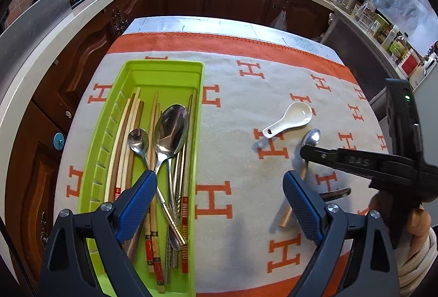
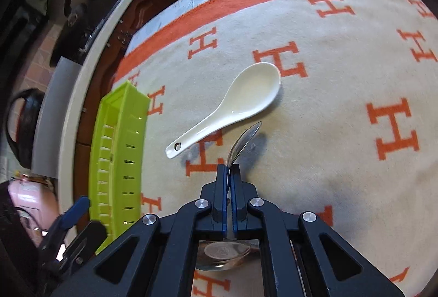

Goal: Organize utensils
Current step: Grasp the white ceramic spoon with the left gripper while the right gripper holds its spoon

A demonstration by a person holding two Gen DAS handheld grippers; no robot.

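Note:
A lime-green utensil tray [image 1: 126, 72] lies at the left of the table and holds several chopsticks [image 1: 123, 140], a large metal spoon [image 1: 171, 127] and a small one [image 1: 138, 139]. My left gripper [image 1: 219, 177] is open and empty, its blue pads wide apart over the tray's near end and the cloth. On the cloth to the right lies a white ceramic spoon [image 2: 246, 94]. Just beside it, my right gripper [image 2: 228, 168] is shut on the neck of a metal spoon with a pale wooden handle [image 1: 312, 138], whose bowl [image 2: 246, 139] is turned on edge.
The table carries a beige cloth with orange H letters and an orange border [image 1: 219, 42]. Another shiny metal utensil [image 1: 338, 191] lies near the right gripper, partly hidden. Dark wooden cabinets and a white countertop [image 1: 82, 14] surround the table. A person's hand [image 1: 418, 220] holds the right gripper.

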